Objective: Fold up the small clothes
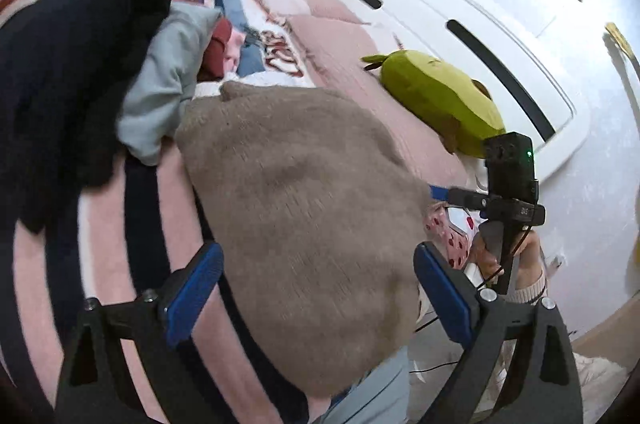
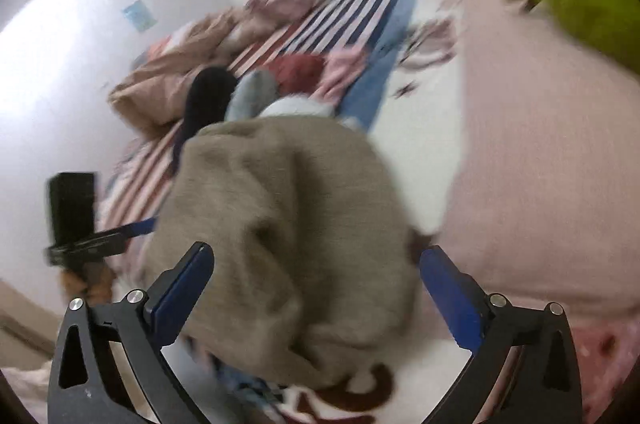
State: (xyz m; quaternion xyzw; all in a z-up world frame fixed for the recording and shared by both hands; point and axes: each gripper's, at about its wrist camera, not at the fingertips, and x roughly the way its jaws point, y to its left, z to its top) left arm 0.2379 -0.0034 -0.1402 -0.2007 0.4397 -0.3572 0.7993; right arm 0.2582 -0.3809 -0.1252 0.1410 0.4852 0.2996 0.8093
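A taupe knit garment (image 1: 296,207) lies spread on the bed; it also shows in the right wrist view (image 2: 288,224), bunched near the front. My left gripper (image 1: 316,288) is open, its blue pads (image 1: 192,288) wide apart above the garment's near edge, holding nothing. My right gripper (image 2: 316,292) is open too, straddling the garment's rumpled near end without gripping it. The right gripper's body (image 1: 512,191) shows at the right of the left wrist view. The left gripper's body (image 2: 76,220) shows at the left of the right wrist view.
A pile of clothes lies beyond the garment: a dark navy piece (image 1: 68,63), a light blue piece (image 1: 168,79), a red one (image 1: 218,49). A green plush pillow (image 1: 440,99) sits by the white headboard (image 1: 460,23). The bed has a striped blanket (image 2: 320,19) and pink cover (image 2: 540,163).
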